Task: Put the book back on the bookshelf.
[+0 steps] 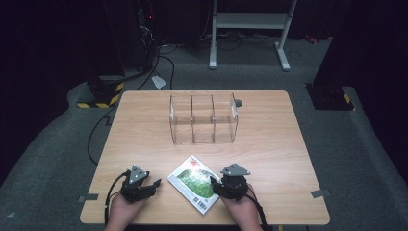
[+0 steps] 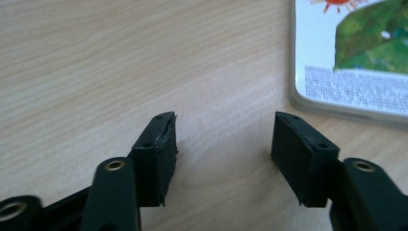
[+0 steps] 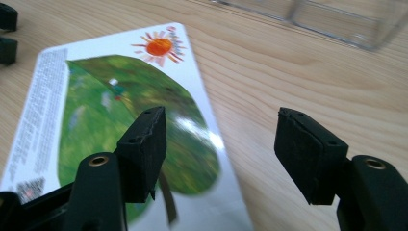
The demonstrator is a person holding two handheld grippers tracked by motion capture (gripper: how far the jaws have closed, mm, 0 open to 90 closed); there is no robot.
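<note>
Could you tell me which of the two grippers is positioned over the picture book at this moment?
The right gripper: its open jaws straddle the book's near edge. The left gripper, also open, sits beside the book over bare table.

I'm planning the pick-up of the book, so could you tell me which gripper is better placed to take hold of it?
Probably the right gripper. Its open fingers already straddle the near edge of the book, one finger over the cover. The left gripper, also open, sits over bare table with the book off to its side.
</note>
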